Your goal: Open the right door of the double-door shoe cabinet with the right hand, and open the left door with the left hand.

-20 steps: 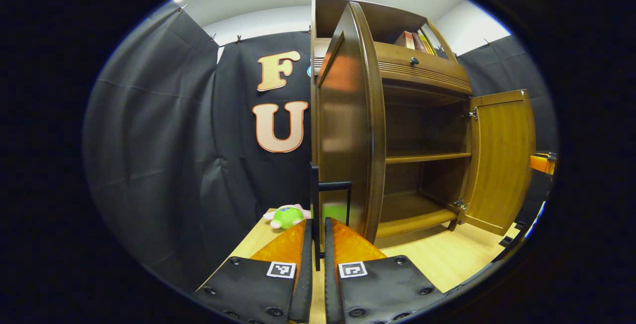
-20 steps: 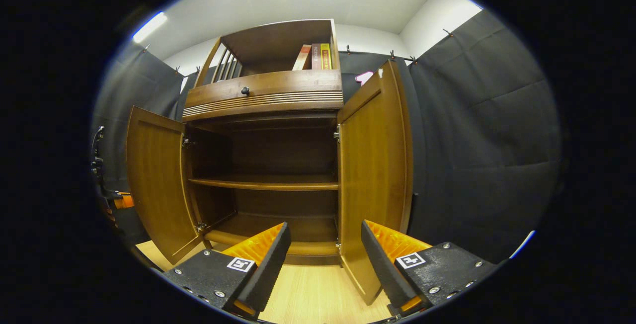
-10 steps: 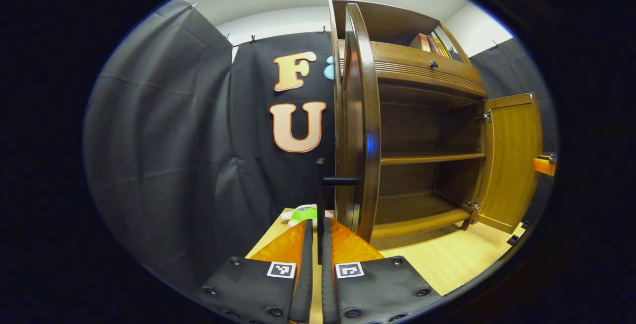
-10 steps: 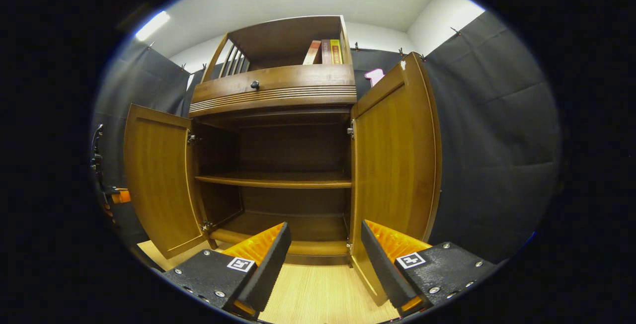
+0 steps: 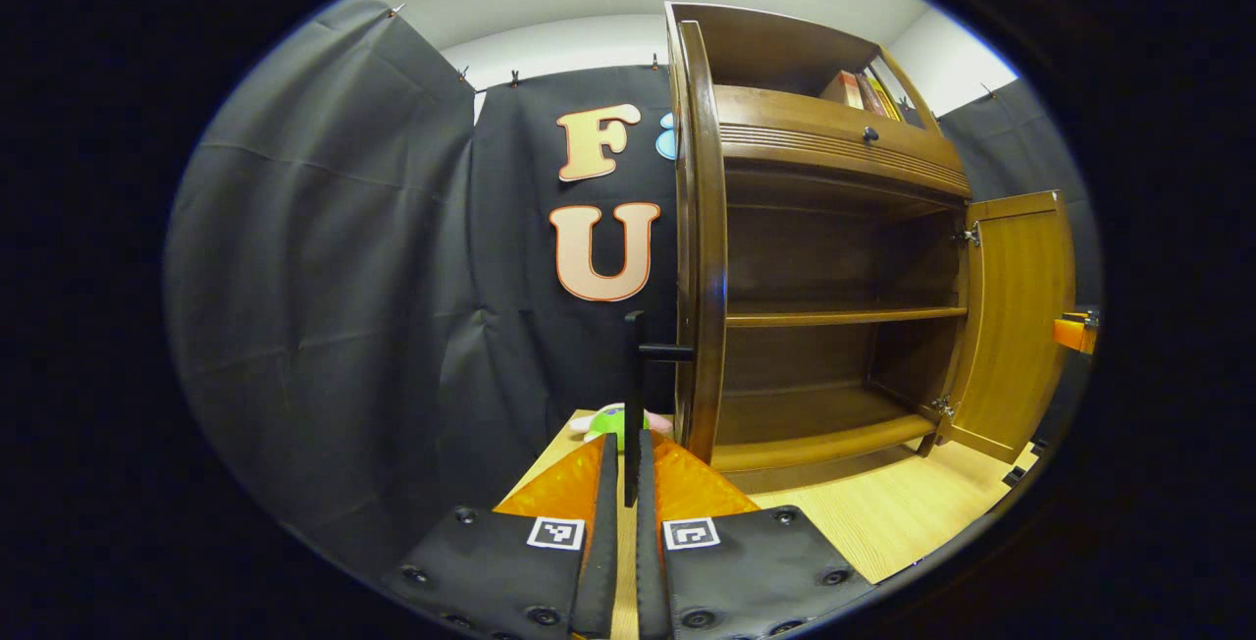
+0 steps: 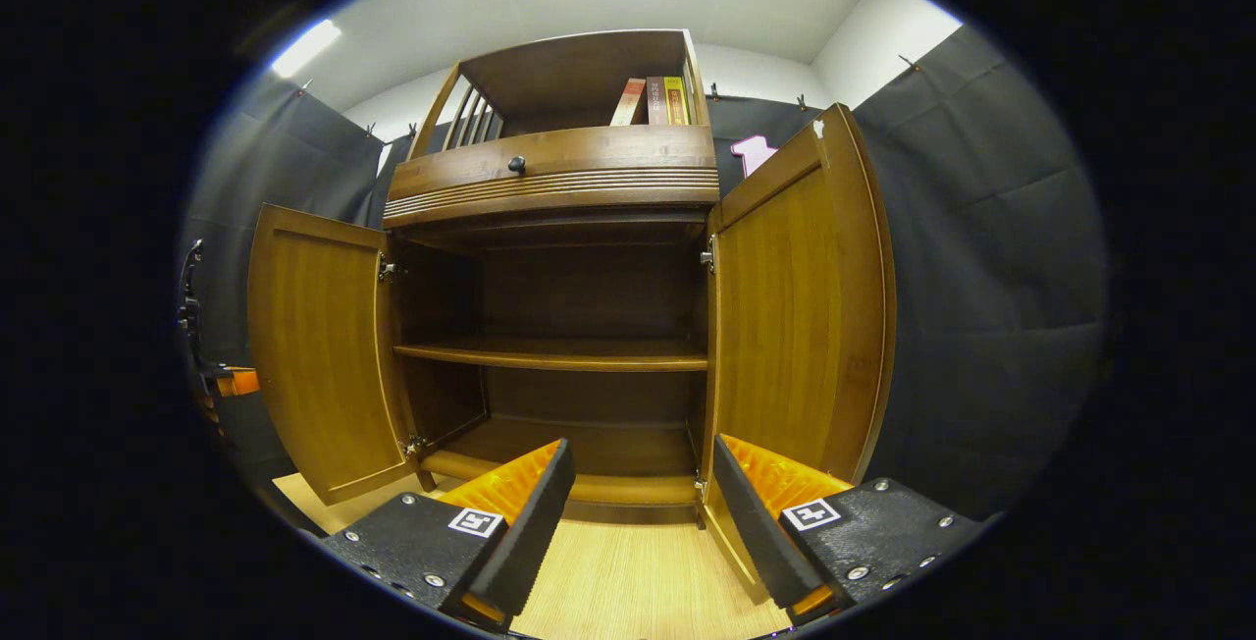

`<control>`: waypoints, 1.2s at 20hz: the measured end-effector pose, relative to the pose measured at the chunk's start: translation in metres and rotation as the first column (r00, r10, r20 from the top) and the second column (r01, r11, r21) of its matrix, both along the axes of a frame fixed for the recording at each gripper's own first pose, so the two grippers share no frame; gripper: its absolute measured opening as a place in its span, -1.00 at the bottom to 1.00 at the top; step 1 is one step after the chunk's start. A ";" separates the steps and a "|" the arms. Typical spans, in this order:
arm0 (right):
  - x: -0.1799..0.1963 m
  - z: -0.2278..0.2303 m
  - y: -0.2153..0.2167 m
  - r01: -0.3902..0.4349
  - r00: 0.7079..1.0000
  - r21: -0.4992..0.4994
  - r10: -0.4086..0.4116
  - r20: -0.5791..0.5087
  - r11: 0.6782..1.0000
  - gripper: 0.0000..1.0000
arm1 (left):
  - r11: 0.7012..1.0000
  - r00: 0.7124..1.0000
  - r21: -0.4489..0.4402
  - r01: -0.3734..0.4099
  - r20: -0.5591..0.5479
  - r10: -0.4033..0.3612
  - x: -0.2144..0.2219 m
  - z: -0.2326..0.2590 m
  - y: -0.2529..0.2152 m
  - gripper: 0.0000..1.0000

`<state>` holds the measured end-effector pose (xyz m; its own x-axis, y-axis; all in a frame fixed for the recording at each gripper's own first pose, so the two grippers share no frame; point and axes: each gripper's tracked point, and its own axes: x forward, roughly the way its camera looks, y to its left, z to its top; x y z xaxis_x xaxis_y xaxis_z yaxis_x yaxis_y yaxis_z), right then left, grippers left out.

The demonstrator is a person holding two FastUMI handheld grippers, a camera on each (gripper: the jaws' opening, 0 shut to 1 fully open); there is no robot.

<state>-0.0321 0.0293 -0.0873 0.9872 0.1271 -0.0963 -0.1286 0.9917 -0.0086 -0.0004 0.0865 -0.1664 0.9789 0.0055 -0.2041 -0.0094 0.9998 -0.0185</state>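
Since a second ago your left gripper (image 5: pixel 620 453) has swung the left door (image 5: pixel 702 257) further open, now edge-on to its camera. Its fingers are closed tight on the door's dark handle (image 5: pixel 636 395). Your right gripper (image 6: pixel 643 488) hangs with fingers wide apart, holding nothing, before the shoe cabinet (image 6: pixel 559 169), beside the open right door (image 6: pixel 795 316)
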 end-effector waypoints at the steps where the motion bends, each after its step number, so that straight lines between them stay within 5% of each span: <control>1: -0.001 -0.001 -0.002 0.002 1.000 -0.001 -0.002 -0.001 1.000 0.77 | 1.000 1.000 -0.002 -0.007 0.006 0.007 -0.002 0.005 -0.001 -0.68; 12: 0.001 0.005 -0.002 0.005 1.000 -0.003 -0.005 -0.008 1.000 0.77 | 0.996 0.993 0.039 -0.075 0.093 0.071 -0.037 0.063 -0.018 -0.70; 15: 0.002 0.006 -0.003 0.008 1.000 -0.007 -0.008 -0.005 1.000 0.77 | 0.999 0.994 0.026 -0.043 0.099 0.041 -0.040 0.076 -0.035 -0.44; 18: 0.002 0.009 -0.004 0.019 1.000 -0.006 -0.019 0.002 1.000 0.77 | 1.000 0.993 0.025 0.005 0.118 -0.008 -0.044 0.089 -0.058 0.08; 23: 0.004 0.016 -0.016 0.036 0.999 -0.013 -0.036 0.013 0.999 0.77 | 0.994 0.990 -0.006 0.108 0.097 -0.107 -0.039 0.091 -0.108 0.52; 24: 0.004 0.017 -0.018 0.041 0.999 -0.017 -0.041 0.015 0.999 0.99 | 0.992 0.988 -0.019 0.127 0.086 -0.125 -0.037 0.090 -0.117 0.61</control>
<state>-0.0276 0.0112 -0.0706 0.9929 0.0852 -0.0836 -0.0877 0.9958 -0.0269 -0.0375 -0.0301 -0.0767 0.9853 -0.1230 -0.1188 0.1193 0.9921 -0.0379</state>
